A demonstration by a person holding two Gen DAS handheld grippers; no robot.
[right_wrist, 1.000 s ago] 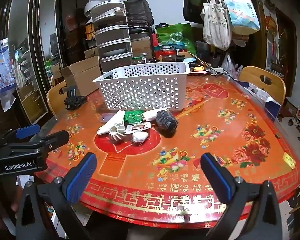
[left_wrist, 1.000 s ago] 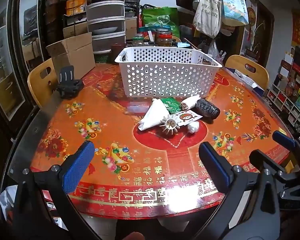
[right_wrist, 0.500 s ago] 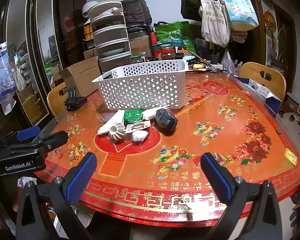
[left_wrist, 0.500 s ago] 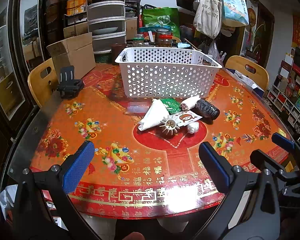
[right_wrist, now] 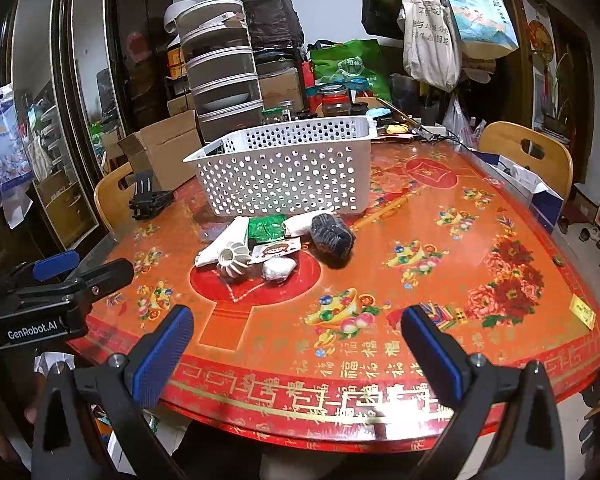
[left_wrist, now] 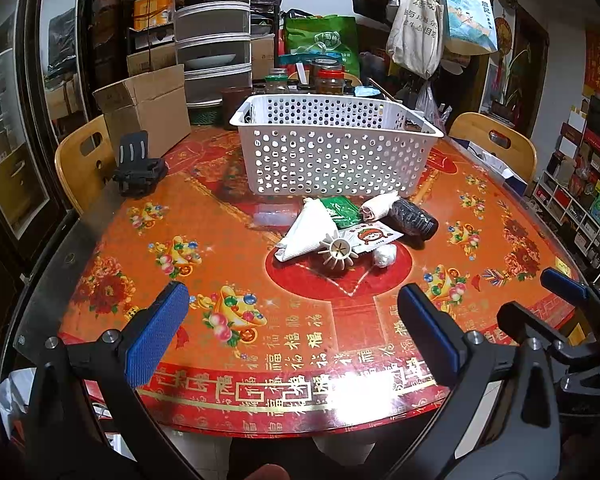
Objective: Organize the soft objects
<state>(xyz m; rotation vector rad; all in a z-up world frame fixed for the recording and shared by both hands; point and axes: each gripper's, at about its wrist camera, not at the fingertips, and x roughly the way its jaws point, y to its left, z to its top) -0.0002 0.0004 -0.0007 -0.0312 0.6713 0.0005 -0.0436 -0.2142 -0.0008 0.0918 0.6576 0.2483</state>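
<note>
A small pile lies mid-table in front of a white perforated basket (left_wrist: 332, 148) (right_wrist: 288, 172): a white folded cloth (left_wrist: 306, 230) (right_wrist: 222, 242), a green packet (left_wrist: 342, 210) (right_wrist: 266, 230), a rolled white cloth (left_wrist: 378, 206) (right_wrist: 300, 222), a dark rolled item (left_wrist: 412, 218) (right_wrist: 332, 232), a printed packet (left_wrist: 370, 238), a white ribbed piece (left_wrist: 338, 250) (right_wrist: 234, 262) and a small white wad (left_wrist: 384, 256) (right_wrist: 278, 268). My left gripper (left_wrist: 292, 334) is open and empty over the table's near edge. My right gripper (right_wrist: 296, 354) is open and empty, beside it on the right.
The round red patterned table (left_wrist: 228, 264) carries a black clip stand (left_wrist: 138, 170) at the left and jars (left_wrist: 328, 80) behind the basket. Wooden chairs (left_wrist: 82, 160) (right_wrist: 528, 152) stand at left and right. A cardboard box (left_wrist: 144, 108) and stacked drawers (left_wrist: 212, 40) stand behind.
Almost nothing moved. The right wrist view has shifted slightly; both grippers stay open near the table's front edge.
</note>
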